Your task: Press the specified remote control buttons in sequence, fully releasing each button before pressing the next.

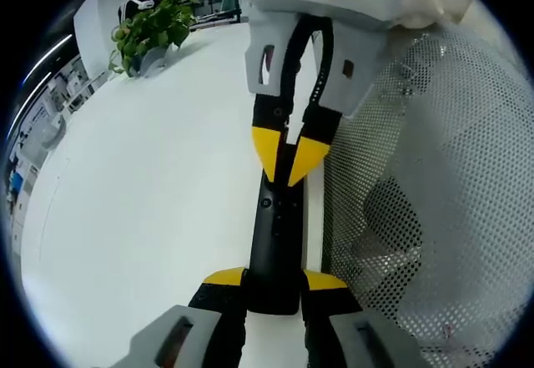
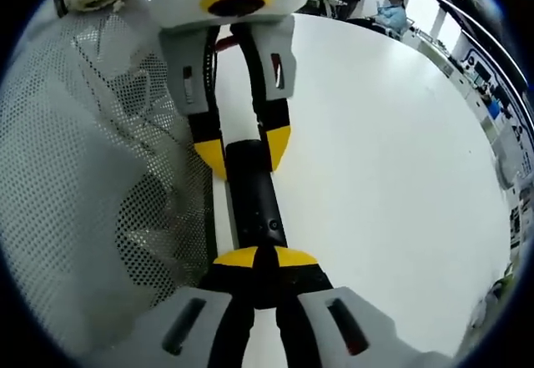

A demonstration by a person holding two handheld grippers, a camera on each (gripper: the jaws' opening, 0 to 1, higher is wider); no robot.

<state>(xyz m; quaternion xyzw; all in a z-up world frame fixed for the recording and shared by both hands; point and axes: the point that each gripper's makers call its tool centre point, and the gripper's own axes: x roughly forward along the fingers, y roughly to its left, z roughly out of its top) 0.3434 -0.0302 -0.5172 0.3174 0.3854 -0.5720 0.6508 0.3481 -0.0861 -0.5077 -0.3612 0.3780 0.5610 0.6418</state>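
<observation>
left gripper (image 1: pixel 275 283): jaws closed on the near end of one black remote control (image 1: pixel 277 239), clamping it from both sides | right gripper (image 2: pixel 259 257): jaws pinched together, tips resting on the remote's far end | remote lies on white surface (image 1: pixel 150 218), beside perforated mesh (image 1: pixel 442 184) | one potted plant (image 1: pixel 150 30) far left

No readable text.
The black remote control (image 1: pixel 274 243) between the jaws shows no legible label, brand or number.
</observation>
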